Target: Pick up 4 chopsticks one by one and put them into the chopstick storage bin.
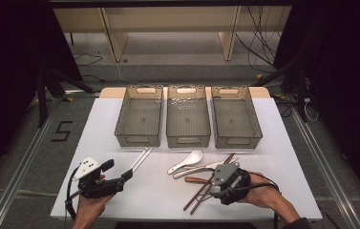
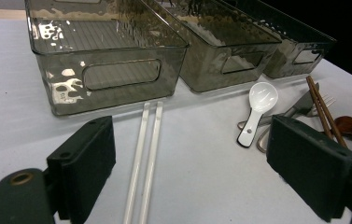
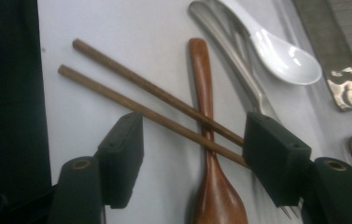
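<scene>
Right gripper (image 1: pixel 216 183) sits low over the cutlery pile near the front edge of the counter (image 1: pixel 158 195). Jaws part-open, straddling the brown chopsticks (image 3: pixel 155 105) and the wooden spoon (image 3: pixel 211 154); pads not touching either. The chopsticks lie crossed on top of the spoon's handle, spoon bowl toward the gripper.

Left gripper (image 1: pixel 115 179) rests at front left, jaws wide, nothing between the pads. White chopsticks (image 2: pixel 145 154) lie side by side on the counter, running out between its jaws toward the bins.

Just beyond the brown chopsticks: metal fork (image 3: pixel 239 65), with the white ceramic spoon (image 3: pixel 281 56) beside it, bowl pointing toward the bins.

Far side: three smoky translucent bins in a row, left bin (image 1: pixel 139 117), middle bin (image 1: pixel 188 119), right bin (image 1: pixel 236 119). White chopstick tips end just short of the left bin.
</scene>
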`<state>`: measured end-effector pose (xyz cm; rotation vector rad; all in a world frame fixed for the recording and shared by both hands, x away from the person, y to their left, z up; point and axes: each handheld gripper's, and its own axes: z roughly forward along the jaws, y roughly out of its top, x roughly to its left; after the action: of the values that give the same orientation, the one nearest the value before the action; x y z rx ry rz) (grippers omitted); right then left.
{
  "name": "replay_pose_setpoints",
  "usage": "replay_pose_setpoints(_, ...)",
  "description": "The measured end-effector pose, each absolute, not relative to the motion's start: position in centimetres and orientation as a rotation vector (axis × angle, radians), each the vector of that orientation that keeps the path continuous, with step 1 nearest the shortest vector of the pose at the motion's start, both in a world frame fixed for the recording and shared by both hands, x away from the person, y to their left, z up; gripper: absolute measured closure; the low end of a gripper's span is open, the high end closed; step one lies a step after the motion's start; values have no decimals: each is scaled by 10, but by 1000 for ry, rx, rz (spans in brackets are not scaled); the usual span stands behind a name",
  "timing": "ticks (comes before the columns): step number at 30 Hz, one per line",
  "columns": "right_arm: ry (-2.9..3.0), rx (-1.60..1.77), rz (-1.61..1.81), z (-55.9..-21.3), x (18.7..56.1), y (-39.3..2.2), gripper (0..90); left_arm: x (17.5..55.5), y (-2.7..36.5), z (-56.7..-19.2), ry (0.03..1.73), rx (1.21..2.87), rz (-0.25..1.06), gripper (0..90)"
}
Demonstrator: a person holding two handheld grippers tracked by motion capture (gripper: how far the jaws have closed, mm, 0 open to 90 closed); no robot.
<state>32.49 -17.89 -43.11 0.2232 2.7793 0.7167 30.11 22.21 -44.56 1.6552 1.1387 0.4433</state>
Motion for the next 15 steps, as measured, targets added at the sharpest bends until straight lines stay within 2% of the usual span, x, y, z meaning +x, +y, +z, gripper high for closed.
replay_pose_setpoints(15,2854,116,586,-444,338,-167,491,302,222,-446,1137,1659,441,154)
